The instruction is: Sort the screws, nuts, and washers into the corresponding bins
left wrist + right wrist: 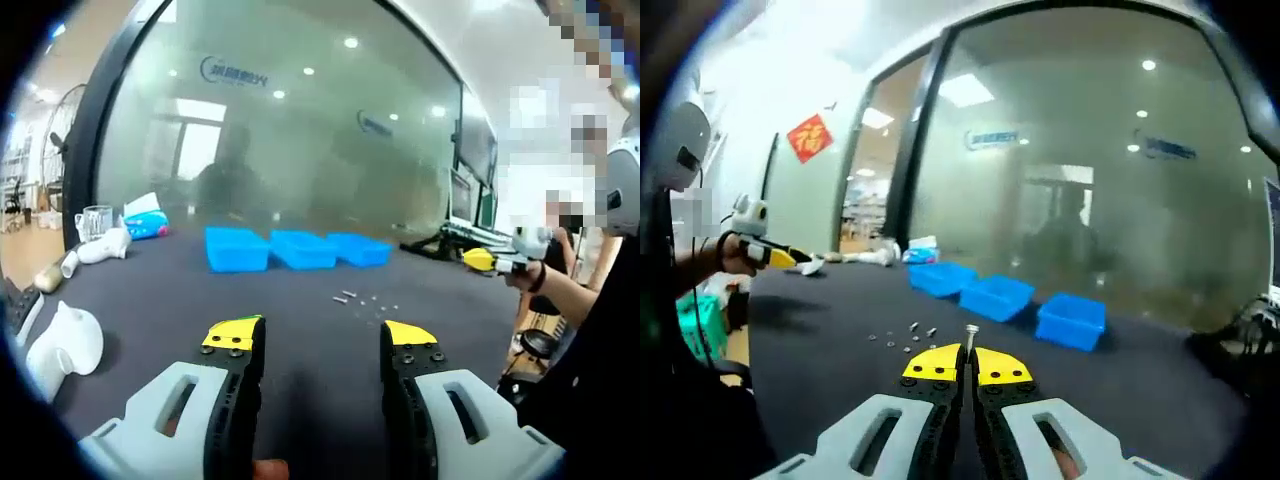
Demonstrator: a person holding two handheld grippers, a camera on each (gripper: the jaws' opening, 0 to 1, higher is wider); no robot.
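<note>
Nearest in the left gripper view, the left tongs (322, 345) hang released, their yellow-tipped jaws standing well apart above the dark worktop (300, 350). In the right gripper view the right tongs (968, 366) are clenched on a small silver screw (971, 331), which stands upright between the yellow tips, head on top.

Farther out on the worktop lies a loose scatter of small hardware (362, 298), tiny silver screws, nuts and washers, too small to tell apart one by one; the right gripper view shows the same scatter (902, 339) just left of the held screw. Beyond it three blue bins (297, 248) sit in a row, open-topped and touching or nearly so, seen also in the right gripper view (1008, 298).

At the far left edge of the worktop are white objects (62, 343), a clear cup (96, 221) and a blue-and-white packet (146, 222). Behind everything is a frosted glass wall (300, 130) with blue logos, their lettering too blurred to read. On the wall to the left in the right gripper view hangs a red diamond-shaped sign (810, 137) with one gold Chinese character.
</note>
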